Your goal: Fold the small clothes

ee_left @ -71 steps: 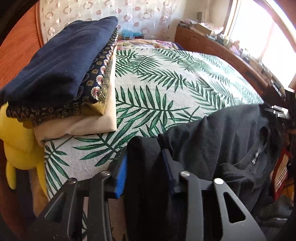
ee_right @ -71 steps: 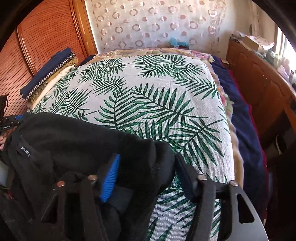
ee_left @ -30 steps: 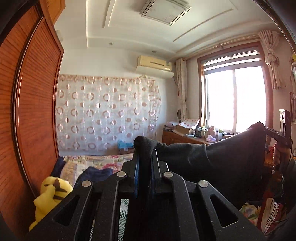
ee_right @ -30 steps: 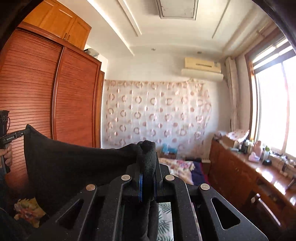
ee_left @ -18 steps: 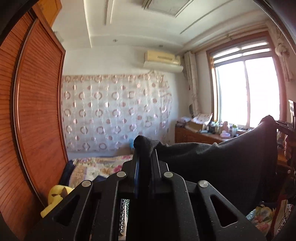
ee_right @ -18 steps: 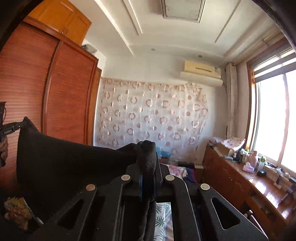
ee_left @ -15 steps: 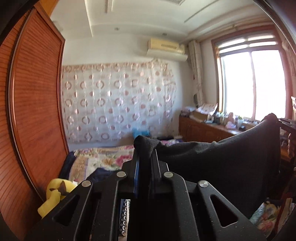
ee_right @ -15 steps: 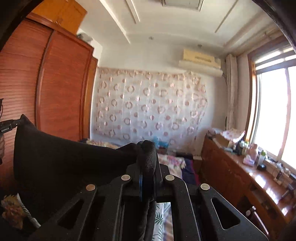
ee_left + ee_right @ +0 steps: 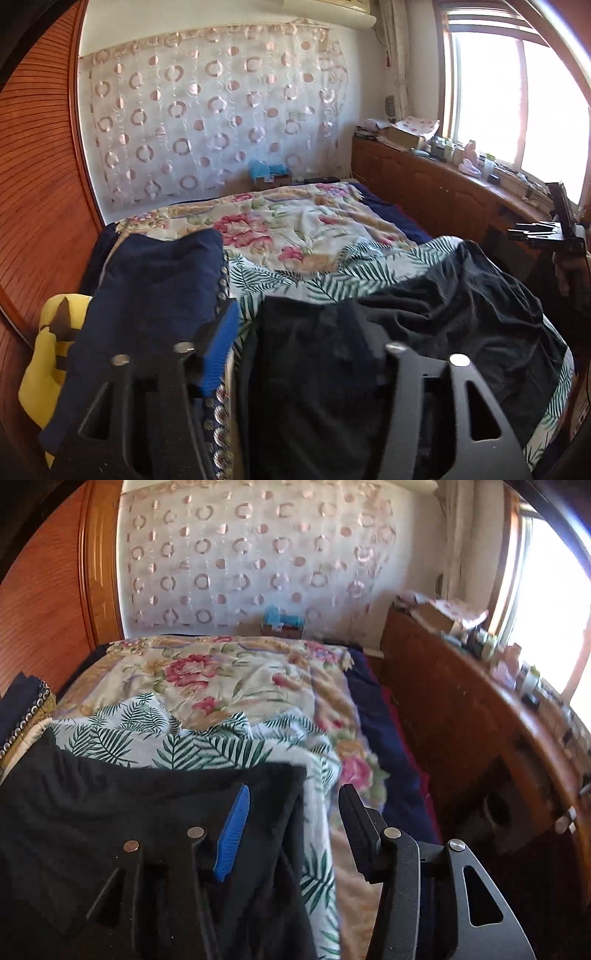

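Jaws of both the left gripper (image 9: 295, 354) and right gripper (image 9: 291, 834) are opening, released, over the black garment (image 9: 443, 317) crumpled low across the bed (image 9: 314, 229).

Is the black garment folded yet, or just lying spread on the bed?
Spread, rumpled, not folded: the black garment lies loosely across the palm-print bedcover, its wrinkled surface showing no neat fold.

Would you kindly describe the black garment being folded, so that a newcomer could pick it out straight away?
Start at the bed, whose near end is covered by a white palm-leaf print cloth. The black garment lies spread and rumpled across that cloth's near edge. Unlike the neatly folded clothes stack at the left, topped in navy, it is loose, unfolded and plain black.
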Tool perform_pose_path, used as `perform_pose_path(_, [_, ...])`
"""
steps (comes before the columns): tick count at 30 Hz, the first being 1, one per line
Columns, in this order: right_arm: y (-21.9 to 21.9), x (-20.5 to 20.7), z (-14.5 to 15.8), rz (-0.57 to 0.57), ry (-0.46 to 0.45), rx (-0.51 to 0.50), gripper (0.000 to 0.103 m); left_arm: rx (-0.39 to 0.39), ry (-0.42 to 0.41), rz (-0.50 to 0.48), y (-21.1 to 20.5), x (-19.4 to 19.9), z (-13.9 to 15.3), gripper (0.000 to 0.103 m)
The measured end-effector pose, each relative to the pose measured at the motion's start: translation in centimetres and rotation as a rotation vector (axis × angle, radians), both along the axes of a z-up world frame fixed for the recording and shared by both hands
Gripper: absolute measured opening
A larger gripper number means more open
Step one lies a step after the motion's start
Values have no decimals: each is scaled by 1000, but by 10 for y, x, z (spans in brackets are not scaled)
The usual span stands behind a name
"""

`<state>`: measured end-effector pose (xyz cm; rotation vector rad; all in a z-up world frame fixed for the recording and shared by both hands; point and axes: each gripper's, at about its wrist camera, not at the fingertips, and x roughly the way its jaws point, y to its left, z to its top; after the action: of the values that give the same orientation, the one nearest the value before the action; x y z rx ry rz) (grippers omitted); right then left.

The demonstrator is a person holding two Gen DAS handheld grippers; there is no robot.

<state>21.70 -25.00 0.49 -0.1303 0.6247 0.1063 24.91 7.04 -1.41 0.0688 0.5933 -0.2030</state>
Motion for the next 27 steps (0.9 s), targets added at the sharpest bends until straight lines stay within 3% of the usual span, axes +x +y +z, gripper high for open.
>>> perform_pose_path(1, [0,5,1,0,1,7,52,-4,3,-15,-2,-7,-1,81])
perform_pose_path(9, [-33,-25,8,67,42,61,52,-18,77,-49,-17,-56,-18,82])
perform_pose_path(15, [-60,-88,-27,84,93,102,52,-28,159,-73,-20,-88,-57,82])
perform_pose_path(23, [-67,-91,-30,74,107,172,52,-22,269,-17,-13,-95,-95,82])
perform_pose_path(27, [-53,-88,-39,88,108,148,52,-1,299,10,-11,-95,-105,82])
